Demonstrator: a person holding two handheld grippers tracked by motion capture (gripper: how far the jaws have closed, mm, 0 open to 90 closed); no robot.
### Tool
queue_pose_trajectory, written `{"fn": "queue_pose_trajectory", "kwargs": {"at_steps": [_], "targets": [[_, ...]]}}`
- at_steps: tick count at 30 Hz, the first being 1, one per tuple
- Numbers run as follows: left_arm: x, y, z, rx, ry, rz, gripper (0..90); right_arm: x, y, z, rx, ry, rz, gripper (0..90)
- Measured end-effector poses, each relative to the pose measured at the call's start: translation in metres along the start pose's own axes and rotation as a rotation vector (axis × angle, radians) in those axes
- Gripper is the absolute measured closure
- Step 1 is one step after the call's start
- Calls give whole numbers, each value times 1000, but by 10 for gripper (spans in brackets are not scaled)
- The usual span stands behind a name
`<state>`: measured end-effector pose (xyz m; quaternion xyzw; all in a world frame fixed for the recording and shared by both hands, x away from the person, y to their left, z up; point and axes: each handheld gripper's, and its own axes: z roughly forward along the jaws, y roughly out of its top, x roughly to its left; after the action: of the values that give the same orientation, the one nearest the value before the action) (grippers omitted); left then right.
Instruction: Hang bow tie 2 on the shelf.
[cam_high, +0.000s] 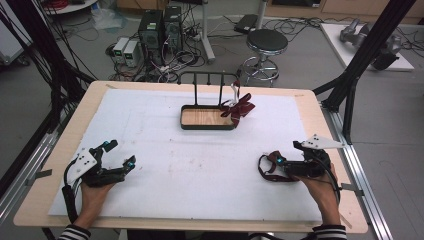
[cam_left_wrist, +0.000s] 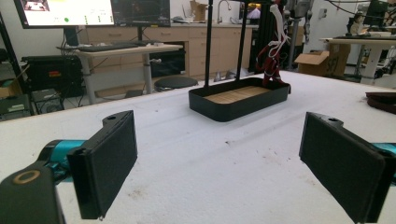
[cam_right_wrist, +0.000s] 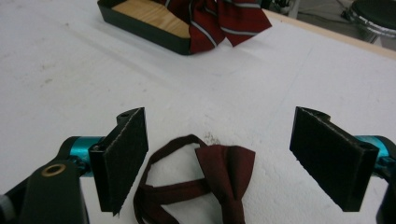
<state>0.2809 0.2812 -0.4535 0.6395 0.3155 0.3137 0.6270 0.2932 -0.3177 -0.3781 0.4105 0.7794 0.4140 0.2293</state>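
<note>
A plain dark-red fabric bow tie with a looped neck strap (cam_right_wrist: 205, 184) lay flat on the white foam sheet (cam_high: 200, 170) that covered the wooden table, near the person's right side. The right gripper (cam_high: 276, 163) hovered just over it, its two black padded jaws spread wide with the bow tie between them and neither pad pressing on the cloth. In the high view the strap curved out beside the tips of that gripper, which the person's right hand (cam_high: 320, 187) held from behind.

The left gripper (cam_high: 120, 156) rested well apart at the left side of the sheet, its jaws likewise spread, with bare foam between them.

Farther back, near the middle of the sheet, stood a black metal tray with a wooden floor and a tall rail (cam_high: 207, 117). A second, striped dark-red bow tie (cam_high: 239, 107) hung at the tray's right end, draped over its rim.
</note>
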Motion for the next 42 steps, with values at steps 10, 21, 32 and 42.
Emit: {"fn": "queue_pose_trajectory", "kwargs": {"at_steps": [10,21,32,42], "targets": [[0,0,0,-2,0,1,117,-7,-4,11,131,28,-23,204],[0,0,0,0,0,3,117,-16,-7,19,259,39,-49,259],[0,0,0,1,1,3,117,-20,-11,27,346,56,-62,348],[0,0,0,1,0,3,117,-22,-13,34,408,59,-68,419]]}}
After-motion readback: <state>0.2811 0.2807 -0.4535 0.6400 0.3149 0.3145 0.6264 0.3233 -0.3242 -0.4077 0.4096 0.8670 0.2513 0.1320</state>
